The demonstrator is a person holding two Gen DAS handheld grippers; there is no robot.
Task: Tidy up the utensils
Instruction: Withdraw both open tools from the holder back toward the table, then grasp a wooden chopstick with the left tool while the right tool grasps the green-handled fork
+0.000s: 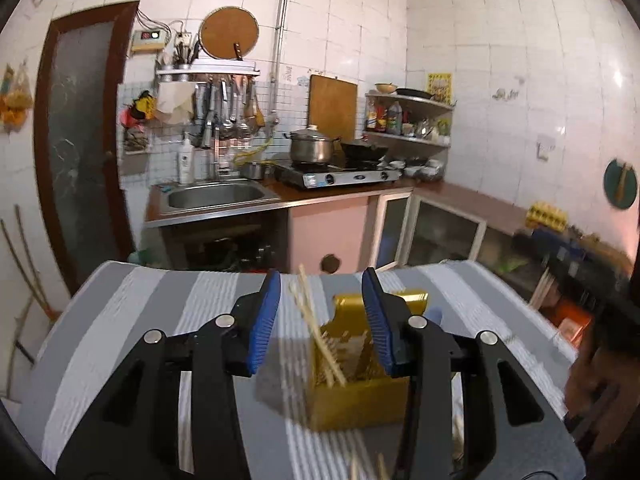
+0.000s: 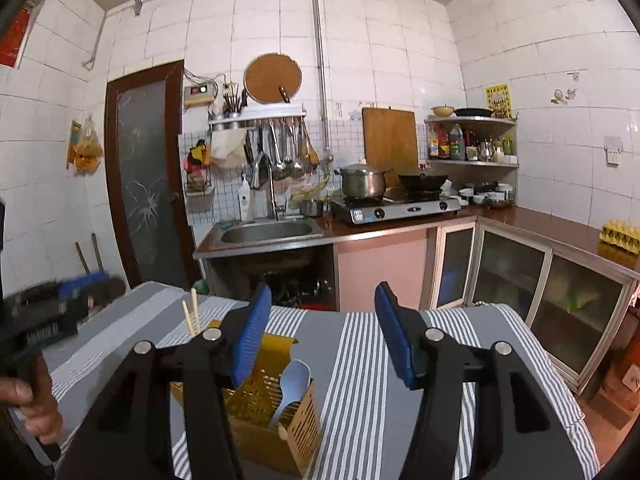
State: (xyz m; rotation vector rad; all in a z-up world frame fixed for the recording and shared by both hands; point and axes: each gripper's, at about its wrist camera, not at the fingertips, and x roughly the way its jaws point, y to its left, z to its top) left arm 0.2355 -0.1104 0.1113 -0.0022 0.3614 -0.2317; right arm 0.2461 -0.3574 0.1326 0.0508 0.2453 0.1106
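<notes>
A yellow slotted utensil holder (image 1: 352, 396) stands on the grey striped tablecloth (image 1: 132, 320). Pale wooden chopsticks (image 1: 310, 312) lean in it, loose between the jaws of my left gripper (image 1: 321, 276), which is open just above the holder with its blue pads touching nothing. In the right wrist view the holder (image 2: 276, 420) sits low and left, with a light blue spoon (image 2: 295, 380) standing in it and the chopsticks (image 2: 191, 316) poking up behind. My right gripper (image 2: 324, 288) is open over the cloth to the holder's right, with nothing between its fingers.
A few blurred pale sticks (image 1: 382, 468) lie on the cloth by the near edge. A person's hand (image 2: 28, 408) grips the left tool at the far left. Beyond the table are a sink (image 2: 266, 232), a stove with pots (image 2: 396, 208) and glass-door cabinets (image 2: 508, 276).
</notes>
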